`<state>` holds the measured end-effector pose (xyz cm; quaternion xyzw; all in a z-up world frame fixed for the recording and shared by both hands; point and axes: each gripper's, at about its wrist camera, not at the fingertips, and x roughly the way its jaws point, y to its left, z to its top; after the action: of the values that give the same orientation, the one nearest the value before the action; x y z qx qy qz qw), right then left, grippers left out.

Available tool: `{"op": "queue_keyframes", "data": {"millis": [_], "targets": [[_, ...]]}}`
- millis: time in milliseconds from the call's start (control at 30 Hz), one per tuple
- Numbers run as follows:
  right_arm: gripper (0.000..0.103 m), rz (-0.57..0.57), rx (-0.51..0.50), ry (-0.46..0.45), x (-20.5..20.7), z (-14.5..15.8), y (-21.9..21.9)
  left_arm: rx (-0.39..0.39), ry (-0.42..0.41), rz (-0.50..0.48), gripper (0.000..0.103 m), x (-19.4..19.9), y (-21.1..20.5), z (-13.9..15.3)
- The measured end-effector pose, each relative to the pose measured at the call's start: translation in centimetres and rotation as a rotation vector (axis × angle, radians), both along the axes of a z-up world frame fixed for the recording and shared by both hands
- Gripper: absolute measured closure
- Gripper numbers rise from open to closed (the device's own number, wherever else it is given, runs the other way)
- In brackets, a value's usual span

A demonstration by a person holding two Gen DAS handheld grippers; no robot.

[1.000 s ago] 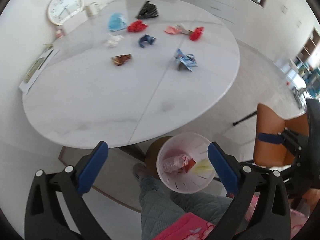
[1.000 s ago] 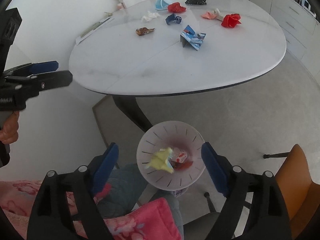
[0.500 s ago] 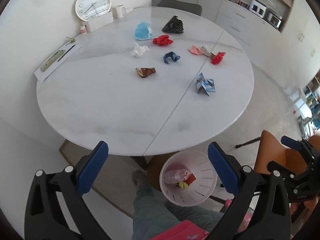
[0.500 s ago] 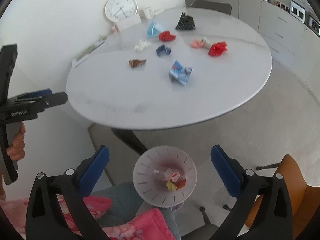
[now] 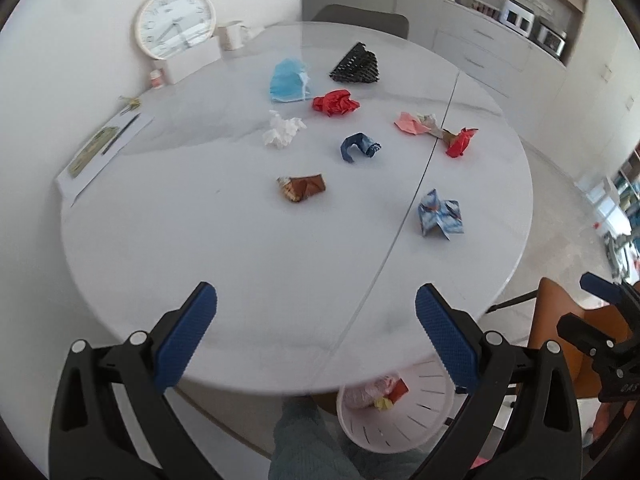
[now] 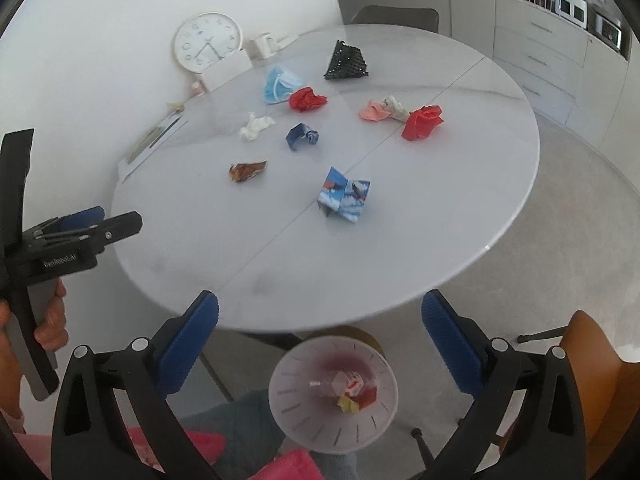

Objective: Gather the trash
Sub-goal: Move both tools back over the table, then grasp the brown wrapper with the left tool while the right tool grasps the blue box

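Left gripper (image 5: pixel 316 332): jaws spread wide, holding nothing, poised over the near table edge.
Right gripper (image 6: pixel 320 340): jaws wide, holding nothing, above the bin.
Bin (image 6: pixel 296 420): white, on the floor at 6 o'clock, partly under the table rim in the left view; holds a few scraps, among them yellow and red ones, though their exact number is hard to read.
Table (image 5: pixel 200 280): round, white; near half bare of trash.
Blue-printed paper (image 5: pixel 440 216): nearest piece, at 2 o'clock of the table centre, just past the seam.
Brown wrapper (image 5: pixel 302 188): near centre, well apart from the others.
Dark blue scrap (image 5: pixel 360 148), white tissue (image 5: pixel 282 132): middle band, near each other.
Red wad (image 5: pixel 336 103), pink paper (image 5: pixel 408 123), red scrap (image 5: pixel 460 142): farther band, 12 to 2 o'clock.
Mask (image 5: pixel 289 80), black mesh (image 5: pixel 356 65): farthest trash.
Clock (image 5: pixel 174 22): at the wall, 11 o'clock; not trash.
Risk: light, crumpled pieces may skid across the smooth top if nudged by one finger before the jaws close; flat wrappers may slip the pinch, and a release off the bin's centre would drop them on the floor.
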<state>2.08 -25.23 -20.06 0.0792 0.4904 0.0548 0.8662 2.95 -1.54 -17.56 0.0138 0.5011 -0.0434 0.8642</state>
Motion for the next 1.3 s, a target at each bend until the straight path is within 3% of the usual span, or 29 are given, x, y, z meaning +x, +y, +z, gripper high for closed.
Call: {"op": "queue_keyframes", "data": {"millis": [300,500,633,800,900,1000,1033,1133,1300], "targets": [[0.002,0.095,-0.1,0.053,8.8,-4.2,1.2,0.033,0.046,-0.142,0.008,9.0,0.4,-5.1],[0.002,0.099,-0.143,0.071,12.1,-5.9,1.4,-0.023,0.084,-0.101,0.008,14.5,1.3,-8.8],[0.002,0.068,-0.136,0.094,13.3,-7.3,1.2,-0.031,0.11,-0.079,0.017,17.1,1.3,-11.1],[0.002,0.032,-0.095,0.1,13.7,-7.8,1.0,-0.034,0.147,-0.046,0.026,18.7,1.2,-13.1],[0.002,0.027,-0.089,0.099,13.8,-7.7,0.9,-0.026,0.166,-0.058,0.036,19.1,0.9,-13.8],[0.002,0.04,-0.087,0.092,13.8,-7.4,0.7,0.003,0.152,-0.077,0.038,19.2,0.3,-14.0],[0.002,0.051,-0.082,0.09,13.7,-7.2,0.5,0.006,0.149,-0.086,0.045,19.3,0.2,-14.0],[0.002,0.109,-0.074,0.093,13.9,-7.1,0.1,-0.008,0.138,-0.107,0.051,19.5,0.1,-13.7],[0.002,0.308,-0.102,0.099,14.6,-6.7,0.4,-0.04,0.141,-0.131,0.058,19.6,0.5,-13.6]]}}
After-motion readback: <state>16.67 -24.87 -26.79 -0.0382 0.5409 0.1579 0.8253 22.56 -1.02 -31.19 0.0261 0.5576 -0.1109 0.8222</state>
